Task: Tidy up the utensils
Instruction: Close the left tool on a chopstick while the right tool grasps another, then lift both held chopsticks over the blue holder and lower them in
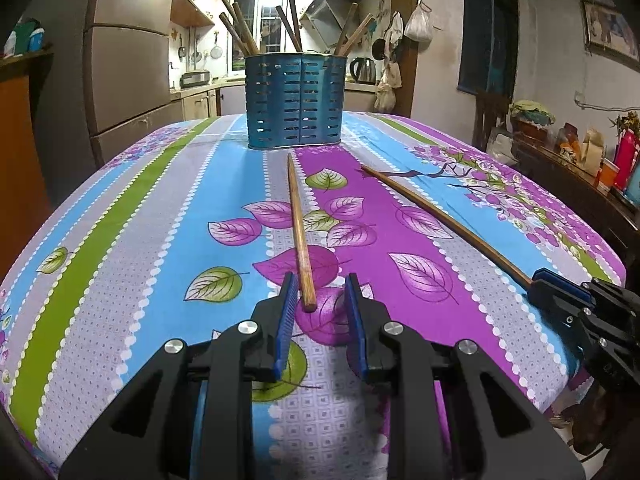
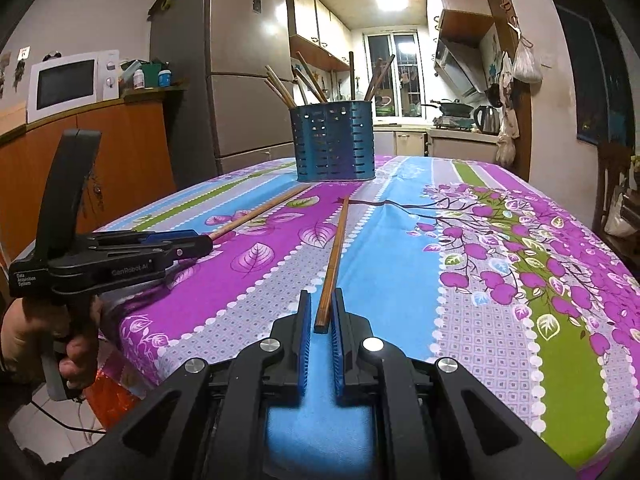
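Observation:
A blue slotted utensil holder (image 1: 295, 100) with several wooden chopsticks stands at the table's far side; it also shows in the right wrist view (image 2: 335, 143). Two wooden chopsticks lie on the floral tablecloth. My left gripper (image 1: 322, 300) is open, its pads on either side of the near end of one chopstick (image 1: 298, 224), not touching. My right gripper (image 2: 320, 316) is open with a narrow gap around the near end of the other chopstick (image 2: 334, 264), which also shows in the left wrist view (image 1: 440, 220). The left gripper shows in the right wrist view (image 2: 200, 242).
The table (image 1: 120, 220) has its front edge under both grippers. A fridge (image 2: 240, 80), an orange cabinet with a microwave (image 2: 68, 84) and kitchen counters stand behind. A side shelf with jars (image 1: 592, 160) is at the right.

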